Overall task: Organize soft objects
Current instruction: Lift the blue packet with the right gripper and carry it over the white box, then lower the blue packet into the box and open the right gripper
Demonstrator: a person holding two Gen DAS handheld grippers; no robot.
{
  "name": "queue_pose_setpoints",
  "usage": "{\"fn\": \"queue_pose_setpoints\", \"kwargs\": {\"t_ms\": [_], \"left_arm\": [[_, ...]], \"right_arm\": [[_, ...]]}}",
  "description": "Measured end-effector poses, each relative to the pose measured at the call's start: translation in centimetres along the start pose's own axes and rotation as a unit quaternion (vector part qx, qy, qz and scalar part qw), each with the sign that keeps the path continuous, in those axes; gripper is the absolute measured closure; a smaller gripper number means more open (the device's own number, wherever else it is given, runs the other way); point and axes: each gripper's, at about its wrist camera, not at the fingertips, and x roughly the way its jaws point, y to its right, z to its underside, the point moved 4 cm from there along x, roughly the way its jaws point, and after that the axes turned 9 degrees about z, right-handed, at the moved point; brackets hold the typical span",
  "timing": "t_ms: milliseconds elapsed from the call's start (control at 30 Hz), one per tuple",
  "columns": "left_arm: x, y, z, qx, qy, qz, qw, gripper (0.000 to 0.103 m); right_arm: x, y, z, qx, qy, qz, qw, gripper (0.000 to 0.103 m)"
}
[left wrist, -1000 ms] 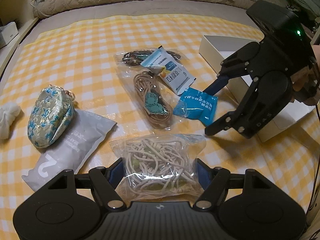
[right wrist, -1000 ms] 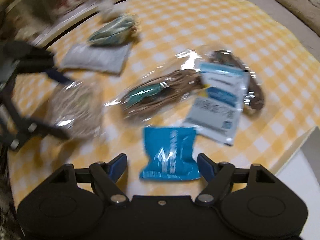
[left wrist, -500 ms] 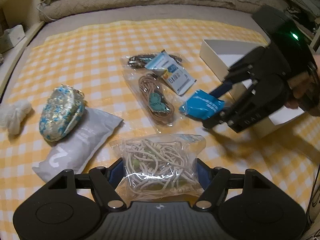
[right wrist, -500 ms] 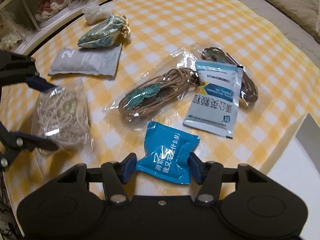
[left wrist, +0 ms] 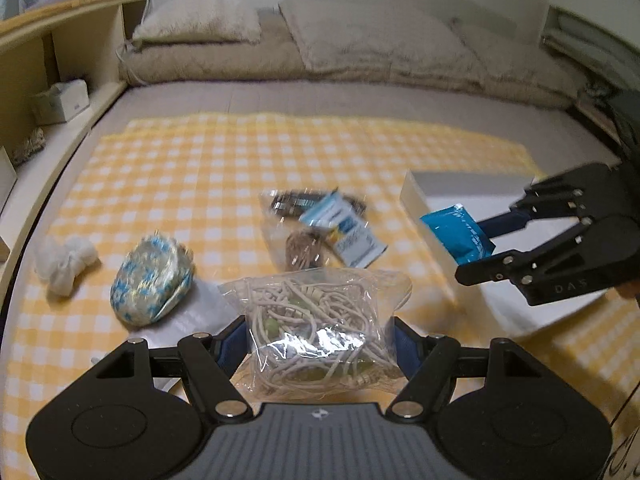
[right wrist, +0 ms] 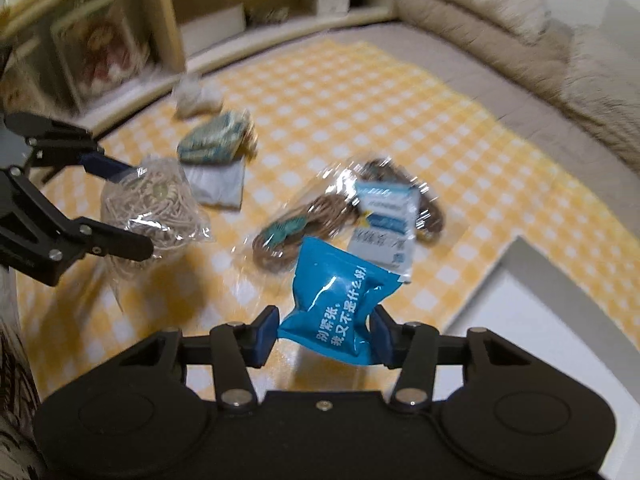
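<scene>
soft packets are mid-lift over the checked cloth (left wrist: 192, 168): the right gripper (right wrist: 322, 334), jaws just closing, pinches a blue sachet (right wrist: 340, 300) beside the white box (left wrist: 460, 188) at right, whose visible part looks empty; the left gripper (left wrist: 318, 344) clasps a bag of cord (left wrist: 316, 320) nearer. next, judged: carry both over the box and let go.

Your left gripper (left wrist: 320, 344) and right gripper (right wrist: 322, 334) are matte black, each with two round discs on a broad base, silver screws at the linkage pivots and blue pads on the fingers (left wrist: 230, 346); the right one's side bears pale "DAS" lettering
</scene>
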Motion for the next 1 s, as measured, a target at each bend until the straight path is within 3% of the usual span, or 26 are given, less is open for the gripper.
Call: {"fn": "queue_pose_setpoints", "kwargs": {"t_ms": [300,600,800,1000], "left_arm": [[0.1,4.4,-1.8,-0.01,0.043,0.028,0.9986,0.03],[2.1,9.3,-3.6,-0.021,0.068,0.058,0.9958,0.03],[4.7,12.3,-3.7,-0.034,0.055,0.087,0.9941,0.03],[8.2,14.5,-3.1,-0.074,0.02,0.125,0.9891,0.03]], "right_arm": [[-6.4,2.5,0.9,0.071,0.06,0.06,0.994,0.056],[-10.8,6.1,4.1,0.151,0.083,0.125,0.977,0.056],[-11.2,8.5,7.1,0.184,0.059,0.161,0.968,0.056],[-10.1,10.4,10.1,0.195,0.009,0.171,0.966,0.055]]}}
